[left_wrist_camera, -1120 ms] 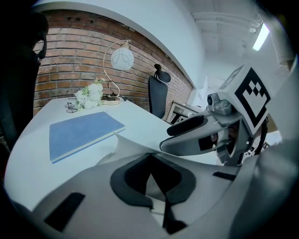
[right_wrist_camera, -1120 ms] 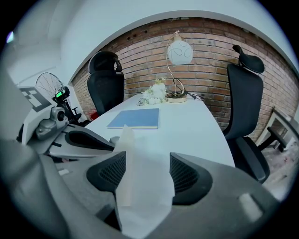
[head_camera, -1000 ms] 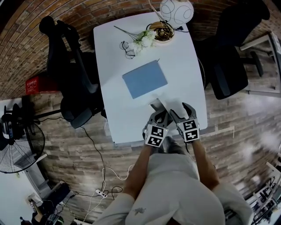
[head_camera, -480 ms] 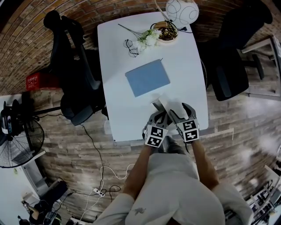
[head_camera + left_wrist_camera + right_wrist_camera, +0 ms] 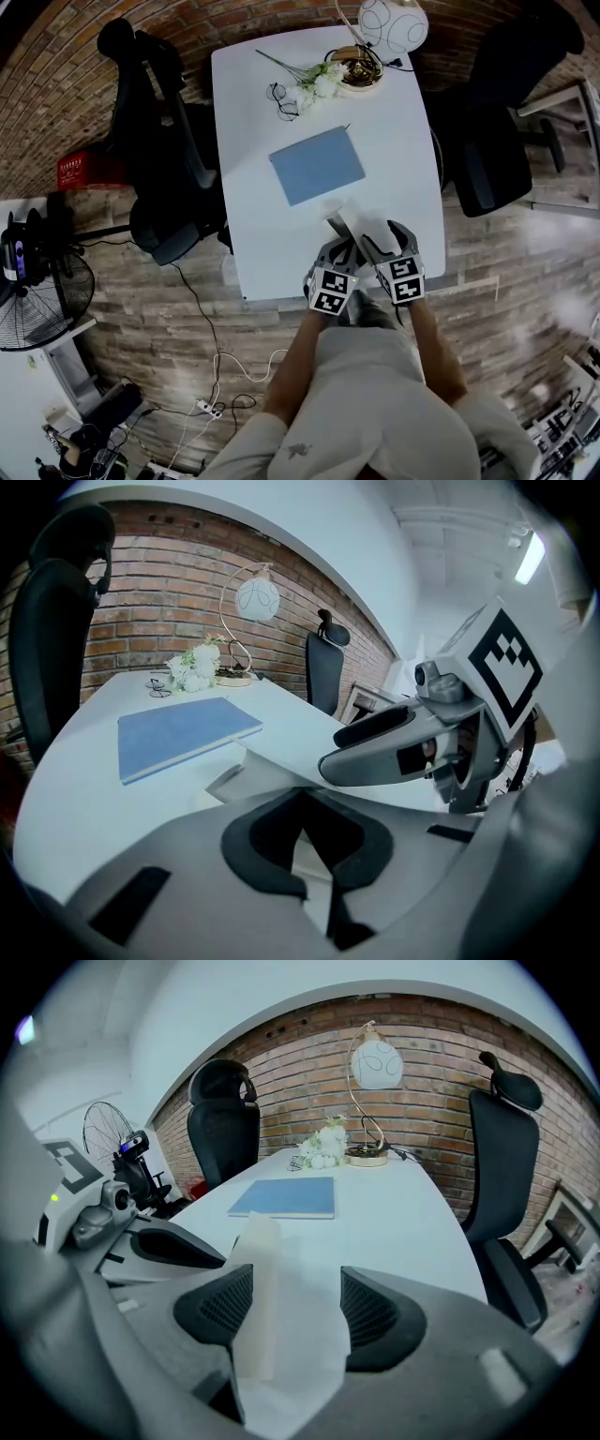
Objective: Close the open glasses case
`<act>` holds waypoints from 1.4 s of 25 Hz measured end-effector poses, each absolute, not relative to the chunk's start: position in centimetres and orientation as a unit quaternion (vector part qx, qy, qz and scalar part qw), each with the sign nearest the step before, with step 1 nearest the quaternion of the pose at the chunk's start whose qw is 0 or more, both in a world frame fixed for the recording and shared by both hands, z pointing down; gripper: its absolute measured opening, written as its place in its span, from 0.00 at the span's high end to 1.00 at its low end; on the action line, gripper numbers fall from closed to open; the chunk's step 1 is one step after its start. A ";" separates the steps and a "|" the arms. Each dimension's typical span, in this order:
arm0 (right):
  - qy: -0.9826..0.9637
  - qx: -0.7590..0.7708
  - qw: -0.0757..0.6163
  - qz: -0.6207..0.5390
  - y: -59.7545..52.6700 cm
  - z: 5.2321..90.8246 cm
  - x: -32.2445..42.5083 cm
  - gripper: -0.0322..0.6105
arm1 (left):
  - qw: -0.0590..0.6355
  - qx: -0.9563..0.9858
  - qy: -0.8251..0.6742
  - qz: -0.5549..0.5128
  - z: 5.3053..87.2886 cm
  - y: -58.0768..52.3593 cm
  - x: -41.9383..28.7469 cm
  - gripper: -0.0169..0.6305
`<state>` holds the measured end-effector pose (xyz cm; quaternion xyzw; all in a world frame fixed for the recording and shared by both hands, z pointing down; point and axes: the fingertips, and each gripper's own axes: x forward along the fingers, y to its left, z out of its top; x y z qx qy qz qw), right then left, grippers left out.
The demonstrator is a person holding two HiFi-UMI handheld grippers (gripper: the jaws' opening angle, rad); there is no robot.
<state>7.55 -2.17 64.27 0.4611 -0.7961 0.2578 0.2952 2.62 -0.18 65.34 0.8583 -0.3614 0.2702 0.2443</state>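
Left claw (image 5: 305,803) is clenched, its pads meeting on what looks like a thin edge of the white fold-flat glasses case (image 5: 255,1279). Right claw (image 5: 286,1312) is spread. The case's raised flap stands between its pads, leaning on the pad nearer the left claw and clear of the other. The case sits just on the person's side of the flat blue rectangular notebook (image 5: 317,166), on the white surface (image 5: 272,253). Over the last second nothing has shifted: claws parked, flap up. Closing hasn't begun, and that flap likely needs folding down.
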 end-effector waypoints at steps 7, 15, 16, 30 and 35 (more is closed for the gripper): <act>-0.799 0.453 0.300 0.258 -2.0 64.4 7.3 0.49 | 0.249 0.853 -0.366 0.277 65.6 0.1 2.2 0.97; -0.804 0.445 0.299 0.257 -1.9 64.3 6.8 0.49 | 0.255 0.847 -0.375 0.278 66.0 0.4 1.7 0.97; -0.805 0.444 0.297 0.257 -1.9 64.2 6.7 0.49 | 0.256 0.846 -0.375 0.279 66.1 0.5 1.6 0.97; -0.809 0.433 0.303 0.257 -1.4 64.6 6.0 0.49 | 0.263 0.840 -0.383 0.280 66.6 1.0 0.7 0.97; -0.811 0.429 0.305 0.257 -1.3 64.8 5.7 0.49 | 0.265 0.838 -0.385 0.281 67.0 1.1 0.5 0.97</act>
